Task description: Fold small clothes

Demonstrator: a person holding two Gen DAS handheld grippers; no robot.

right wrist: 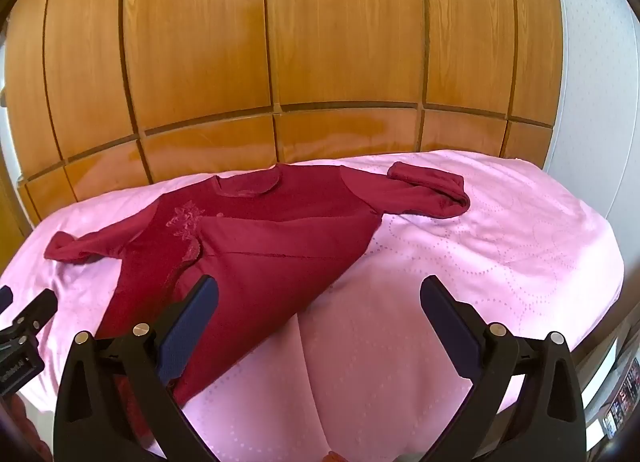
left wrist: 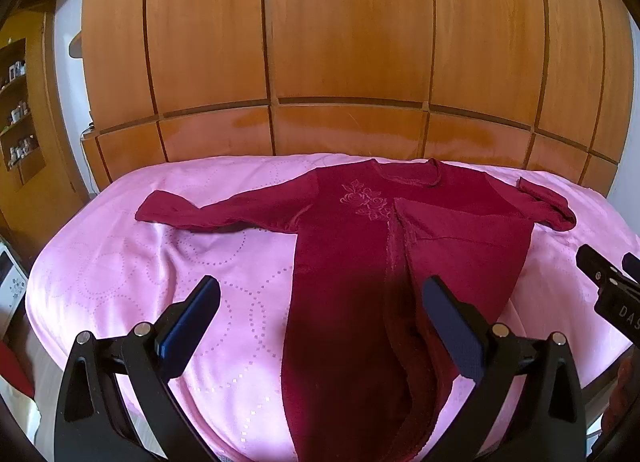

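Observation:
A dark red long-sleeved garment [left wrist: 360,246] with flower embroidery on the chest lies spread on a pink bedspread [left wrist: 160,262], collar away from me and both sleeves stretched out. My left gripper [left wrist: 320,294] hangs open above its lower part, touching nothing. In the right wrist view the same garment [right wrist: 256,238] lies to the left and my right gripper [right wrist: 318,294] is open over its right hem and the pink bedspread [right wrist: 480,246]. Its right sleeve [right wrist: 432,190] is doubled back at the cuff. The right gripper [left wrist: 612,282] shows at the right edge of the left wrist view.
A wooden panelled wardrobe [left wrist: 340,62] stands right behind the bed. Shelves with small items [left wrist: 16,110] are at the far left, and a white appliance [left wrist: 10,274] sits by the bed's left side. The left gripper [right wrist: 24,314] shows at the left edge of the right wrist view.

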